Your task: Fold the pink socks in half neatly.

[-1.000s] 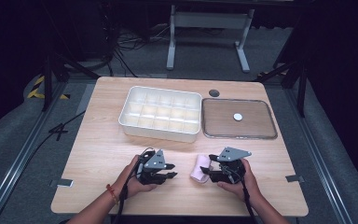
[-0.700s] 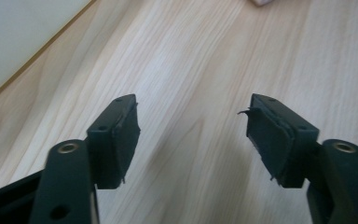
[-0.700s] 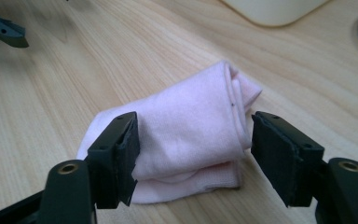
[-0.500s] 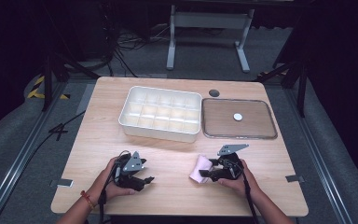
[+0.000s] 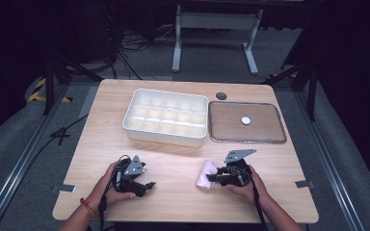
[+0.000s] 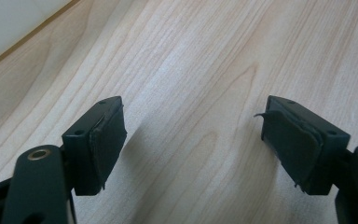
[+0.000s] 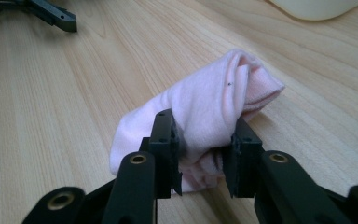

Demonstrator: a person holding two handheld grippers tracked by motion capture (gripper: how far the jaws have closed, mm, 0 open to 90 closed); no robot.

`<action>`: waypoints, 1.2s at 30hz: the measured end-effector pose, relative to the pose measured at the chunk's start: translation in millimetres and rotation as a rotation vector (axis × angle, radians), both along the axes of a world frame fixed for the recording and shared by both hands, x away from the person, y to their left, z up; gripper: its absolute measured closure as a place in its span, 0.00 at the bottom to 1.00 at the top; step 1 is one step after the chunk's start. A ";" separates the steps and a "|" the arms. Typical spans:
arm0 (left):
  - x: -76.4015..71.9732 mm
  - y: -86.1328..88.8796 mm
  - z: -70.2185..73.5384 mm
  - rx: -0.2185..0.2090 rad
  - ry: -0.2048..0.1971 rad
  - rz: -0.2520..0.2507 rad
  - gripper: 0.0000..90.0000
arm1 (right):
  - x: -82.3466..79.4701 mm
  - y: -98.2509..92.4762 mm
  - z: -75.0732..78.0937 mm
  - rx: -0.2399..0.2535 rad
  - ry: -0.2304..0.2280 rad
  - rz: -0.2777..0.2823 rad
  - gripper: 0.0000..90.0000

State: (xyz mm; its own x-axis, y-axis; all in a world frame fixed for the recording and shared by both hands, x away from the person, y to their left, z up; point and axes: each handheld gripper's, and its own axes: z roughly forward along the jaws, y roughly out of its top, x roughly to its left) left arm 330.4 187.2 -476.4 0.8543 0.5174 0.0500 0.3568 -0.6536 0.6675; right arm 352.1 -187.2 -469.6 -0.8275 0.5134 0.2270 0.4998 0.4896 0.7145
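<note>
A rolled pale pink sock lies on the wooden table, near its front right. My right gripper is shut on the sock's near end, jaws pinching the fabric; in the high view it sits at the front right and points left. My left gripper rests at the front left, open, with bare wood between its pads. It is well apart from the sock. In the right gripper view the left gripper shows at the far top left.
A white compartment tray stands at the back middle of the table. To its right lies a brown lid with a white knob. A dark round grommet sits behind them. Hands and forearms come in from the front edge.
My left gripper has drawn back to the left, away from the sock, and stands open. The right gripper has kept its hold on the sock and barely moved.
</note>
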 end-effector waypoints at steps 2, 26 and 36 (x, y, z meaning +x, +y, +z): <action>-0.1 -0.2 -0.5 -0.006 0.012 0.015 0.24 | -1.8 0.3 1.4 -0.006 -0.013 0.006 0.78; 4.8 2.0 -6.6 -0.061 0.036 0.049 0.17 | -16.2 -7.8 18.4 -0.026 -0.160 0.030 0.79; 5.5 2.1 -6.9 -0.063 0.043 0.040 0.16 | -14.2 -15.2 25.8 -0.010 -0.194 0.005 0.79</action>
